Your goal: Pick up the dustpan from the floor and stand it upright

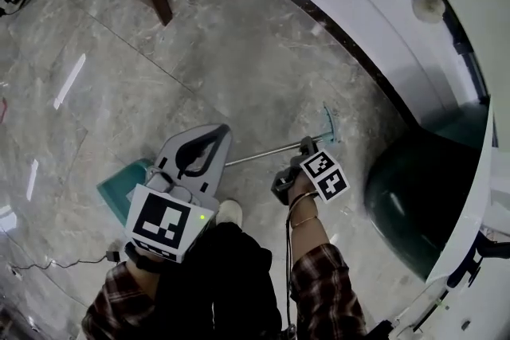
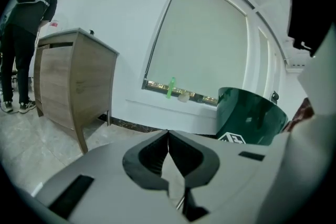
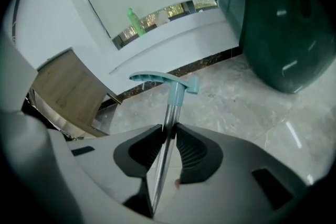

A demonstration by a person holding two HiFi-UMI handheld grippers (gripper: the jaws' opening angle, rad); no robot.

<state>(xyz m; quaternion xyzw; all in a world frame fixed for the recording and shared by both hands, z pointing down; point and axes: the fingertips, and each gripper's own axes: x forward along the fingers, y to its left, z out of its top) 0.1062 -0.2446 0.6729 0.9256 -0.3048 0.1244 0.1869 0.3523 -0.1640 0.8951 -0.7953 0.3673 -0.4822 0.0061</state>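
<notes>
The right gripper clamps the dustpan by its pole, well left of the green bin. The left gripper is pinched together on nothing (a spare). Swing the pole up slowly, pan edge down.

No legible word, number or brand name appears in any view. The dark green bin carries a white hexagonal emblem low on its front wall, cut off by the gripper body, its characters unreadable. Left of the bin in the head view, black-and-white square markers, coded patterns rather than characters, face the camera.
</notes>
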